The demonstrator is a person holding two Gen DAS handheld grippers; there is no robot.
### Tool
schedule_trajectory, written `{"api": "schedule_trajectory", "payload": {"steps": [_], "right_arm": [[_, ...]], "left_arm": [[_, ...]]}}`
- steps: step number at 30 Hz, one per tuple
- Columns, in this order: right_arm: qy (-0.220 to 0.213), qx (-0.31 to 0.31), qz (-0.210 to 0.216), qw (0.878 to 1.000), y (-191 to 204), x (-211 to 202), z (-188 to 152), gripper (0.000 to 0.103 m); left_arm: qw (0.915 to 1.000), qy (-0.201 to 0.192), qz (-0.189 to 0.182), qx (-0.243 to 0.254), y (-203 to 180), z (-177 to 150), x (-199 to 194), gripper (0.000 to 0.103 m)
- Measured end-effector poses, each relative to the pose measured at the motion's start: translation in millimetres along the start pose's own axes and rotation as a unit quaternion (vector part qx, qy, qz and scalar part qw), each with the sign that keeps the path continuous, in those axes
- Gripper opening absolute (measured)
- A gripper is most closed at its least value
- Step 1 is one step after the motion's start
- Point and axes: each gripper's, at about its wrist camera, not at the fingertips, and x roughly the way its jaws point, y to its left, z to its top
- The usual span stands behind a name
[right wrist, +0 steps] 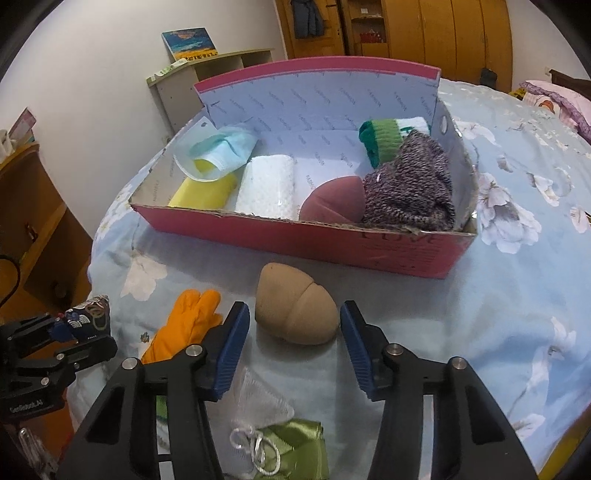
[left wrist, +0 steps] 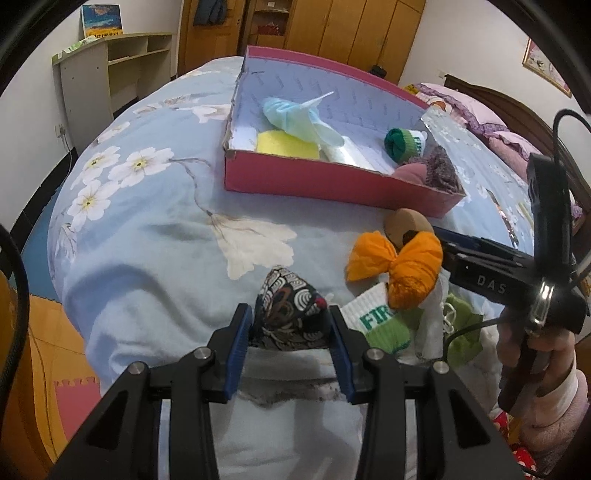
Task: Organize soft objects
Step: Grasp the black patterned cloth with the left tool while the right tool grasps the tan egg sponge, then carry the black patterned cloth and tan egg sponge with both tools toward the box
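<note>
My left gripper is shut on a black patterned pouch, held just above the blue floral bedsheet; the right wrist view shows the same pouch at far left. My right gripper is open around a tan egg-shaped sponge, with a gap on both sides. That sponge lies in front of the pink box. An orange cloth lies beside it. The box holds a blue mask, a yellow sponge, a white roll, a pink sponge, a knitted piece and a green sock.
A white and green sock and a green satin bag with white mesh lie on the near bed edge. Pink pillows lie at the far right. A shelf unit and wooden wardrobes stand behind the bed.
</note>
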Motion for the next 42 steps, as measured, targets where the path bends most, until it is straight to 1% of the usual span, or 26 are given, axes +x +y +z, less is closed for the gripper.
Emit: {"api": "schedule_trajectory", "payload": {"steps": [2,7,15,28,42], "right_arm": [[0.000,0.000,-0.004,1.000,1,4,1,0.052],[0.005,0.017,0.000,1.000,-6,12,0,0.046],[-0.006,0.023,0.007,1.000,-12,5,-3,0.041],[-0.040,0.037,0.004,0.998,-20,-38,-10,0.041],[-0.067,0.039,0.005,0.997,-12,-74,-19,0.041]], "left_arm": [[1.0000,0.001,-0.001,-0.001,0,0,2,0.043],[1.0000,0.006,-0.006,-0.005,2,-1,7,0.043],[0.9999,0.003,-0.005,-0.009,3,-2,5,0.043],[0.9999,-0.013,-0.009,-0.004,-3,2,-8,0.043],[0.9992,-0.034,-0.017,0.008,-11,1,-28,0.043]]}}
